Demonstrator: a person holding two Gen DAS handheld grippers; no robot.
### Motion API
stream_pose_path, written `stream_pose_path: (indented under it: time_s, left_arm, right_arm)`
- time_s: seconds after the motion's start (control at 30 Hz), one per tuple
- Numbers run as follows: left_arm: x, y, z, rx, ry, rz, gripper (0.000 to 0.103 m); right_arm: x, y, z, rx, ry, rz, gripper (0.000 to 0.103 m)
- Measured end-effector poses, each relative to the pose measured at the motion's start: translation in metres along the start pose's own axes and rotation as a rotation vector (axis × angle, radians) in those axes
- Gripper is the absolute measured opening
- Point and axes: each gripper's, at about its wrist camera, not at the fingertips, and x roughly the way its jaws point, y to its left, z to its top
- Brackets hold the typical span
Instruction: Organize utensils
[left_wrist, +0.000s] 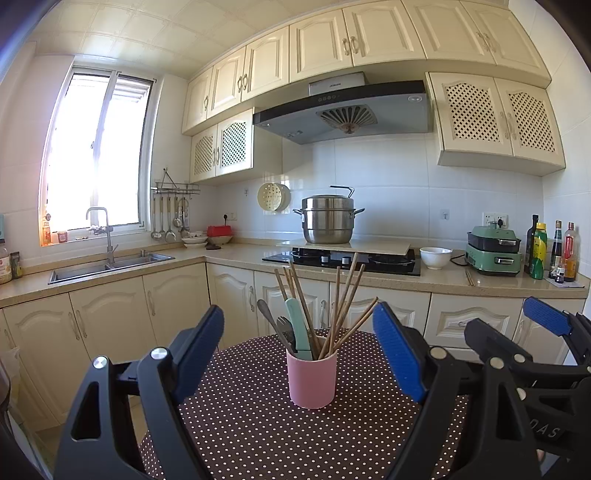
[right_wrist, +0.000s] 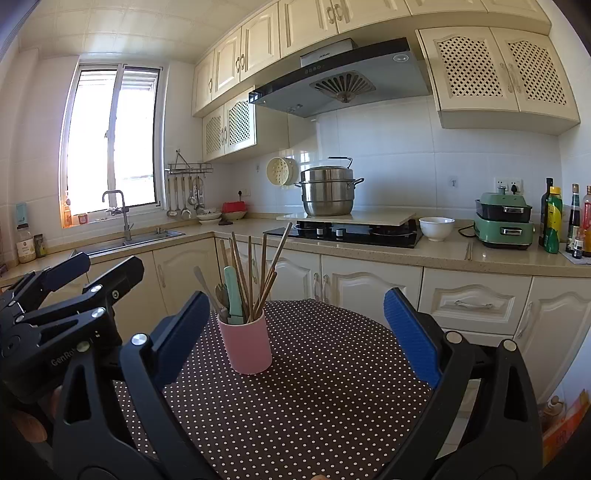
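Observation:
A pink cup (left_wrist: 312, 380) stands upright on the round table with the brown dotted cloth (left_wrist: 258, 424). It holds several wooden chopsticks (left_wrist: 345, 302), a mint-handled utensil (left_wrist: 298, 326), a fork and a spoon. My left gripper (left_wrist: 299, 350) is open and empty, held above the table with the cup ahead between its fingers. My right gripper (right_wrist: 295, 332) is open and empty; the pink cup (right_wrist: 245, 345) stands ahead, left of centre, with the chopsticks (right_wrist: 255, 273) in it. Each gripper shows at the edge of the other's view.
Beyond the table runs a kitchen counter (left_wrist: 406, 280) with a sink (left_wrist: 110, 264), a hob with a steel pot (left_wrist: 327, 221), a white bowl (left_wrist: 435, 256), a green cooker (left_wrist: 493, 249) and bottles (left_wrist: 550, 251). Cabinets stand below and above.

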Motion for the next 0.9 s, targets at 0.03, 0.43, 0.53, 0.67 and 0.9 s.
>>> stream_pose_path:
  time_s: [0.03,0.43,0.53,0.67,0.9]
  left_arm:
    - [0.0001,-0.0002,0.0001,0.000,0.000,0.000,0.081]
    - [0.0039,-0.0012,-0.0010,-0.001,0.007,0.000,0.081]
    - [0.0057,-0.0015,-0.0024,-0.001,0.008,0.000,0.081]
    - [0.0064,-0.0016,-0.0027,-0.002,0.009,0.000,0.081]
    - [0.0074,-0.0025,-0.0029,-0.001,0.011,0.000,0.081]
  right_arm:
    - [0.0001,0.0000,0.0002,0.000,0.001,0.000,0.094]
    - [0.0038,-0.0009,-0.0025,0.003,0.007,0.001,0.094]
    - [0.0042,-0.0015,-0.0030,0.002,0.010,0.001,0.094]
    - [0.0048,-0.0016,-0.0036,0.003,0.012,0.001,0.094]
    - [0.0051,-0.0020,-0.0037,0.004,0.014,0.001,0.094]
